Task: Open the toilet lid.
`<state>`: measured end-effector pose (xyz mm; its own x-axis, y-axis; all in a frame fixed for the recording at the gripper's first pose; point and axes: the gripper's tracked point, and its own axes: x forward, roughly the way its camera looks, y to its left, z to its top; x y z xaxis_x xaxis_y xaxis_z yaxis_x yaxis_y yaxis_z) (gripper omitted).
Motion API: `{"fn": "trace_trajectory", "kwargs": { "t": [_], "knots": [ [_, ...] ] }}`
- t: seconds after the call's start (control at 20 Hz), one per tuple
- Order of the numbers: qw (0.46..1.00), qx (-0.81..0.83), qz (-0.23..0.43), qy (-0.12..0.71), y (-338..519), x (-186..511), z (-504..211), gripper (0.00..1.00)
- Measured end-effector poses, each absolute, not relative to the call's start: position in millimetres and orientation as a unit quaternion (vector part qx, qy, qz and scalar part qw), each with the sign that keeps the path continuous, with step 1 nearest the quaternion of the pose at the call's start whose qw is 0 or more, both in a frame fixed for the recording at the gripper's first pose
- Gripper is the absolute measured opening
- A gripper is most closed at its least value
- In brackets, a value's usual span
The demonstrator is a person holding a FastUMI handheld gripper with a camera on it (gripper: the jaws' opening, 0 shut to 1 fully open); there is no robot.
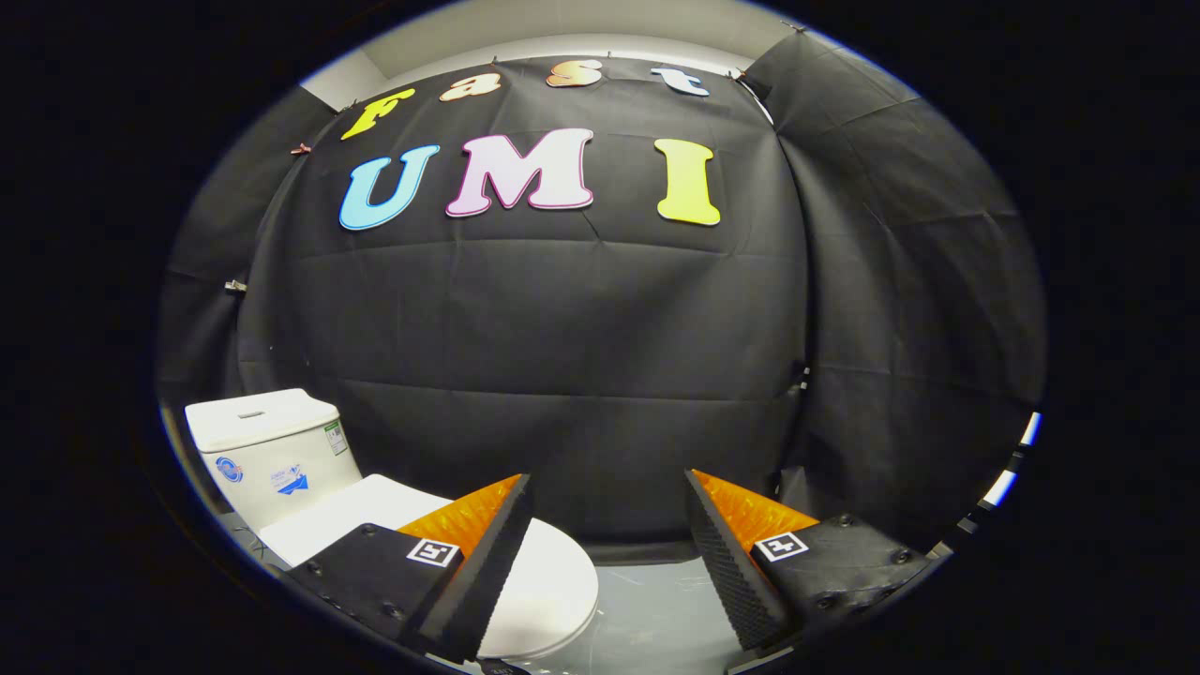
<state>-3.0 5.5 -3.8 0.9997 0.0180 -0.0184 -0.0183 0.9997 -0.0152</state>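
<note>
A white toilet stands low and to the left of my fingers. Its lid [548, 586] lies flat and closed over the bowl, and the left finger [478, 562] covers part of it. Behind the lid rises the white tank [267, 450], with a flat top and stickers on its front and side. My gripper [609, 487] is open, with a wide gap between the fingers and nothing held. It hovers above and to the right of the lid, apart from it. The right finger [727, 553] hangs over bare floor.
Grey floor [656, 609] lies to the right of the toilet, beneath the gap between my fingers. Black cloth walls [581, 375] close the booth behind the toilet and on the right side.
</note>
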Motion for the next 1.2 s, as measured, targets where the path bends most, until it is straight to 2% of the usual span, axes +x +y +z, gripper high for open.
{"fn": "trace_trajectory", "kwargs": {
  "t": [0.35, 0.8, 1.2],
  "knots": [
    [0.999, -0.005, 0.028, 0.032, 12.7, -2.8, -3.8, 0.98],
    [0.987, 0.093, 0.011, 0.130, 13.8, -46.2, -111.8, 0.99],
    [0.937, 0.262, 0.012, 0.232, 18.7, -79.7, -203.6, 0.98]
  ]
}}
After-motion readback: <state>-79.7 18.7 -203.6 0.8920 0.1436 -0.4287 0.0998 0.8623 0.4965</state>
